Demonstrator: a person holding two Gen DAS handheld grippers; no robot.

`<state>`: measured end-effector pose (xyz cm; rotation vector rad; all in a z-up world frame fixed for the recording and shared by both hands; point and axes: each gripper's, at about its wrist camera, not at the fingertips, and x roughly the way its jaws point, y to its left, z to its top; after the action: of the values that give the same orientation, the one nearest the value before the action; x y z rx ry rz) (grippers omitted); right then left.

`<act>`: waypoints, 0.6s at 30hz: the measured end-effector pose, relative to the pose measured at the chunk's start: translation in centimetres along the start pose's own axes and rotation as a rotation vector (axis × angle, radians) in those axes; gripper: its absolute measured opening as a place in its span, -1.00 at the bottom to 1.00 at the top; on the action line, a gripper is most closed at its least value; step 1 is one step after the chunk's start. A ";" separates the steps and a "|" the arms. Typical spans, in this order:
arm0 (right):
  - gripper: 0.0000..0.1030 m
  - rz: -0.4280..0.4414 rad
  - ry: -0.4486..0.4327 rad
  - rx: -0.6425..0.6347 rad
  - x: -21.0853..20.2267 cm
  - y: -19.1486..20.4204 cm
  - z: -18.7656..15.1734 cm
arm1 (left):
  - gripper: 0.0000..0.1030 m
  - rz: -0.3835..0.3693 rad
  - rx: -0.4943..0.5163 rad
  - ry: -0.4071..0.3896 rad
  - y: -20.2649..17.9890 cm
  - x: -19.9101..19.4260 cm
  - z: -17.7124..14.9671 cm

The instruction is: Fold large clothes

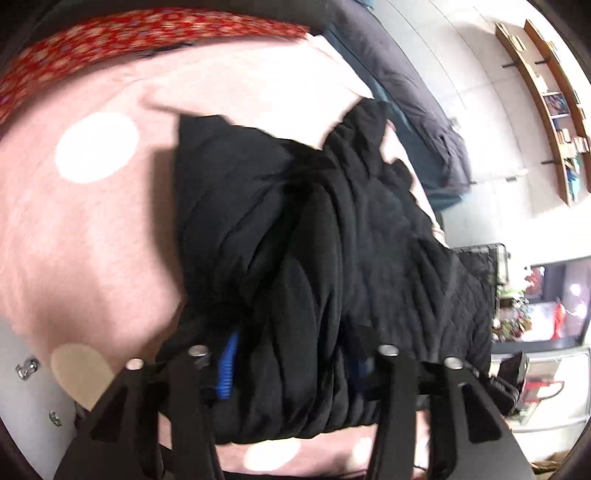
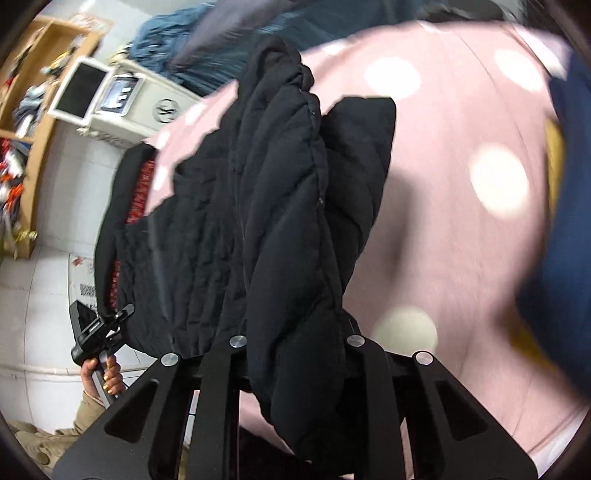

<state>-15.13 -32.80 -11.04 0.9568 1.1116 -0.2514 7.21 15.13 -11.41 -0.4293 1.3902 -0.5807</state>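
A black quilted jacket [image 1: 332, 229] hangs bunched and lifted over a bed with a pink, white-dotted sheet [image 1: 74, 240]. In the left wrist view my left gripper [image 1: 291, 369] is shut on a thick fold of the jacket, which fills the gap between its blue-padded fingers [image 1: 226, 365]. In the right wrist view my right gripper [image 2: 295, 354] is shut on another bunched fold of the jacket [image 2: 266, 203], which drapes down between its fingers. A hand [image 2: 107, 376] at the lower left holds the other tool's body [image 2: 92, 328] by the jacket's left edge.
The pink sheet [image 2: 461, 240] spreads to the right. A red patterned cloth [image 1: 147, 33] lies along the bed's far side, and a dark grey duvet [image 1: 424, 92] beside it. A dark blue item [image 2: 565, 221] sits at right. Wall shelves [image 1: 554, 110] and a white cabinet [image 2: 147, 99] stand beyond.
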 end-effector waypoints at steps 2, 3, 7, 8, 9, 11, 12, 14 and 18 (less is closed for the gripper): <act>-0.62 -0.011 -0.004 0.009 0.5 -0.3 -0.4 | 0.35 0.033 0.002 -0.048 0.6 -0.8 0.2; -0.62 -0.013 -0.006 0.020 0.6 -0.3 -0.5 | 0.56 0.061 0.013 -0.077 0.8 -1.2 0.5; -0.61 -0.031 -0.005 0.003 1.0 -0.3 -0.1 | 0.87 0.102 0.052 -0.200 2.3 -2.7 2.1; -0.61 -0.035 -0.003 0.002 1.1 -0.2 0.0 | 0.87 0.093 0.045 -0.145 3.1 -1.7 2.8; -0.61 -0.036 -0.002 0.002 0.9 -0.7 -0.6 | 0.87 0.073 0.038 -0.104 3.4 -1.0 3.4; -0.60 -0.042 -0.003 0.002 1.0 -0.7 -0.7 | 0.87 0.002 0.026 -0.042 3.7 0.7 4.3; -0.60 -0.046 -0.004 0.000 0.9 -0.8 -0.8 | 0.87 -0.023 0.016 -0.032 3.9 1.5 4.8; -0.60 -0.056 -0.007 0.002 1.0 -0.6 -0.8 | 0.87 -0.061 -0.024 -0.003 4.1 3.2 5.3; -0.60 -0.068 -0.022 0.012 0.9 -0.5 -1.3 | 0.87 -0.097 -0.035 0.034 2.3 4.6 5.6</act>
<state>-15.83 -31.82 -12.19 0.9257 1.1253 -0.3236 13.39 13.84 -15.62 -0.5193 1.4193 -0.6464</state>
